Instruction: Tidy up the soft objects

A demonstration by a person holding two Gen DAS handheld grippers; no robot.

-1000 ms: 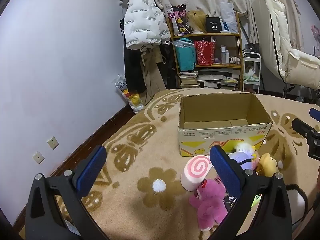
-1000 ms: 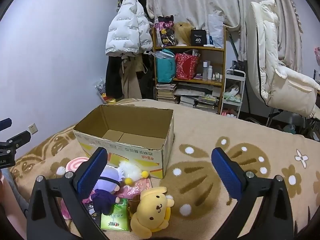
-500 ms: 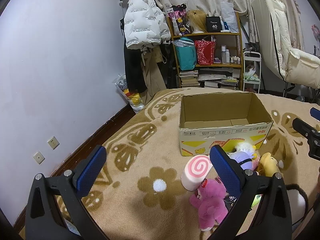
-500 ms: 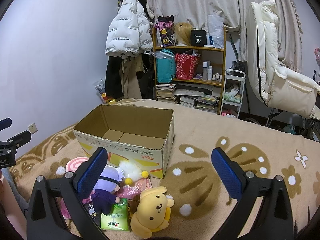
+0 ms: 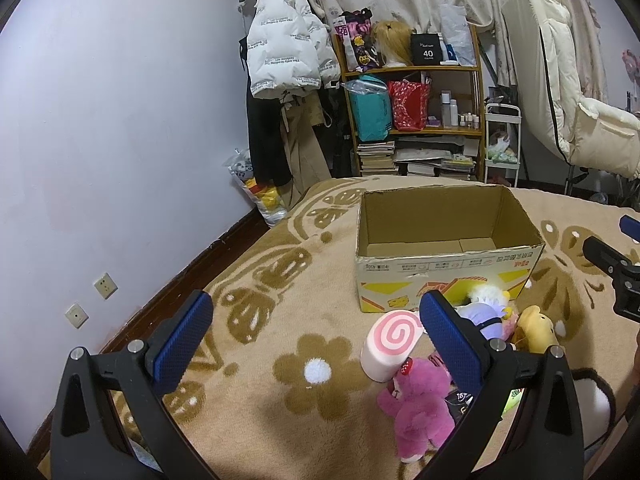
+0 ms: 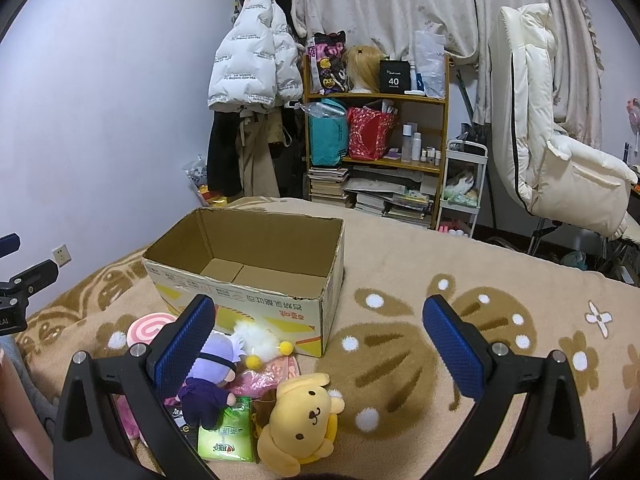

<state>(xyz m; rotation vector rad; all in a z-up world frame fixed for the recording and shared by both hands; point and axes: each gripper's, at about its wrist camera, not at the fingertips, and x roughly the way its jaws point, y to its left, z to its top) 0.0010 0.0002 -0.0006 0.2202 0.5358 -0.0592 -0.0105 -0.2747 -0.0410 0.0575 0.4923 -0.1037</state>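
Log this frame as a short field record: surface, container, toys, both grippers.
surface: beige flower-pattern blanket
container: open cardboard box, nothing visible inside
toys: pink swirl roll cushion, pink plush bear, purple-haired doll, yellow plush dog, all piled on the blanket in front of the box
other: green tissue pack beneath the doll
left gripper: open, holding nothing
right gripper: open, holding nothing

The left claw's right finger [image 5: 452, 340] hides part of the purple-haired doll [image 5: 482, 316]; the green packet [image 6: 228, 436] lies partly under that doll, its print too small to read.
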